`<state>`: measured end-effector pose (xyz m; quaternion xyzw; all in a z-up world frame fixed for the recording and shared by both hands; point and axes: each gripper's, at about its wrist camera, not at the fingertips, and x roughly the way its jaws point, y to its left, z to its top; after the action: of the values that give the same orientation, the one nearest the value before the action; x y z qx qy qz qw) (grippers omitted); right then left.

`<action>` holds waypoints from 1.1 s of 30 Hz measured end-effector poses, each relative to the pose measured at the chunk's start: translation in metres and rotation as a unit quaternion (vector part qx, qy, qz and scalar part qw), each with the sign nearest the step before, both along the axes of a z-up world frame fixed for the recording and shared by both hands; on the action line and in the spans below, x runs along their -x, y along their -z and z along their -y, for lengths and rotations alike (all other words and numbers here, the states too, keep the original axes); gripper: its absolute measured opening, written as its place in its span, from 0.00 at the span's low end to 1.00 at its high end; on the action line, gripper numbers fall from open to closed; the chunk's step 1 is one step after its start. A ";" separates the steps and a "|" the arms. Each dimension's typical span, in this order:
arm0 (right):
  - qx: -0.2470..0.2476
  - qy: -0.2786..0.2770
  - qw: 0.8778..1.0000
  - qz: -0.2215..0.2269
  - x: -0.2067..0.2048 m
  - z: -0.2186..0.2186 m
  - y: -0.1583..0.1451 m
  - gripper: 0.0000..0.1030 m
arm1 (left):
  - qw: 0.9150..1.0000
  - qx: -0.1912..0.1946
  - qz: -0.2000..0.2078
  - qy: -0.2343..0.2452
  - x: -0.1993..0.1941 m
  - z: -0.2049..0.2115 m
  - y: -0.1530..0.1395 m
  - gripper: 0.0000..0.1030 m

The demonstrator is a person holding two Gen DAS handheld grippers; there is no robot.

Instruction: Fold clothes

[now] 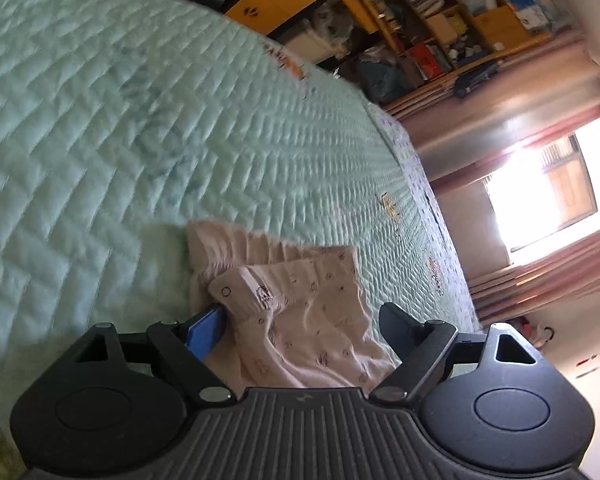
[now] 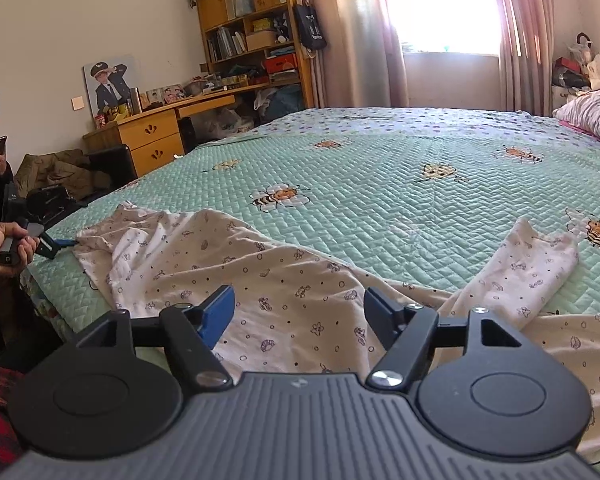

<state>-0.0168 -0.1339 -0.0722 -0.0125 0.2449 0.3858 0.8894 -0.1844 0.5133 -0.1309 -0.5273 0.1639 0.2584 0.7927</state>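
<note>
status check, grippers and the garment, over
Left gripper open at garment edge. Right gripper open above it. Garment spread unfolded on bed. Nothing in the way.

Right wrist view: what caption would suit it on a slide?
Open right gripper poised over printed pyjamas spread on a bee-patterned bedspread.

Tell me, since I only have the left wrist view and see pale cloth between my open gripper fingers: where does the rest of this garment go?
Observer: The white printed cloth garment runs from your end rightward along the near edge of the green quilted bedspread.
Operator: Is the other gripper holding it?
Observer: No. The right gripper is open over the garment's middle and grips nothing.
Operator: Any loose part over there?
Observer: Yes. One narrow leg or sleeve angles off to the far right and lies on the bedspread.
</note>
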 end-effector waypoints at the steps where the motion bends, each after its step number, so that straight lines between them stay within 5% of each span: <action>1: 0.000 0.000 1.000 0.000 0.000 0.000 0.000 0.70 | 1.000 0.005 -0.004 -0.001 -0.001 0.000 0.001 0.82; 7: 0.006 0.001 1.000 -0.003 0.000 -0.001 0.003 0.71 | 1.000 -0.020 0.004 -0.004 -0.001 0.002 -0.003 0.73; 16: 0.021 -0.008 1.000 -0.003 0.001 -0.006 0.009 0.72 | 0.999 0.000 -0.030 -0.027 -0.001 0.002 0.004 0.65; 19: 0.024 -0.009 1.000 -0.004 0.002 -0.007 0.010 0.72 | 0.999 -0.014 -0.035 -0.014 -0.007 0.002 0.001 0.30; 20: 0.025 -0.009 1.000 -0.005 0.002 -0.007 0.010 0.72 | 0.999 -0.015 -0.035 -0.011 -0.007 0.002 0.001 0.26; 26: 0.029 -0.007 1.000 -0.008 0.003 -0.005 0.012 0.72 | 0.998 -0.049 -0.042 0.003 -0.008 0.006 -0.011 0.13; 33: 0.034 -0.012 0.999 -0.006 0.000 -0.009 0.012 0.72 | 0.992 -0.119 -0.050 0.014 -0.004 0.008 -0.043 0.11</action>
<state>-0.0169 -0.1246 -0.0845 -0.0434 0.2632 0.3877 0.8823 -0.1800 0.5056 -0.0874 -0.4131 0.1782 0.2910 0.8443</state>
